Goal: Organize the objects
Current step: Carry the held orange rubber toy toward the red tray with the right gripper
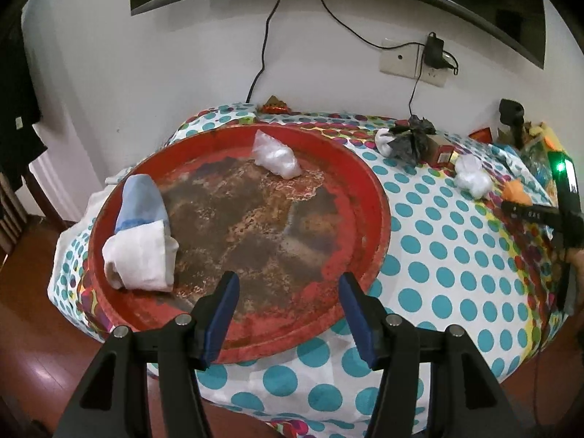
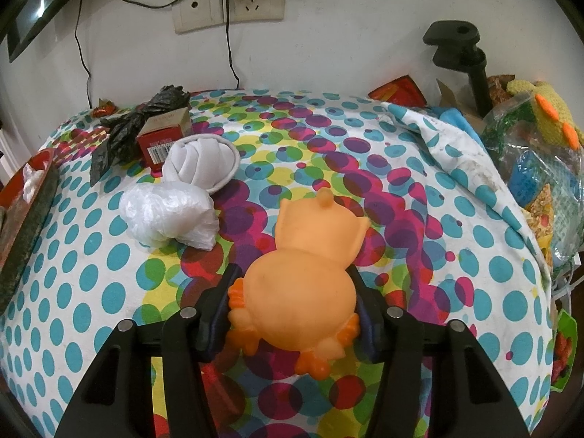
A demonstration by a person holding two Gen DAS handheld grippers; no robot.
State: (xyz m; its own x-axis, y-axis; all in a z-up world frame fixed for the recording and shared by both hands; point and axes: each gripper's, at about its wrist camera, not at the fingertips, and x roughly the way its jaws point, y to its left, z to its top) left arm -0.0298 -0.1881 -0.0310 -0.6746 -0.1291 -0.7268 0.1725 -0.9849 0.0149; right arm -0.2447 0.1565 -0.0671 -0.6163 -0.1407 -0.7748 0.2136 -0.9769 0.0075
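We've got the right tongs clamped on the orange toy, pads squeezing its fat round belly from both sides, head pointing away over the spotted bench. It looks like hollow rubbery stuff, so prob. light and squashy w/ a smooth skin; the belly is the widest part and a decent place to grip, though a round soft body could pop out if we squeeze too hard, so we reckon moderate pressure, no more. Whether it's lifted or just resting on the cloth, can't tell from here. Left tongs stand apart, nothing between them, hovering over the near rim of the red tray. Tray's where things seem to be collecting: a folded white-and-blue cloth on its left side and a clear plastic bag at the far side. Still out on the bench, left of the toy: another crumpled plastic bag, feather-light and slippery, and touching it a rolled white sock, soft, easy to pinch anywhere.
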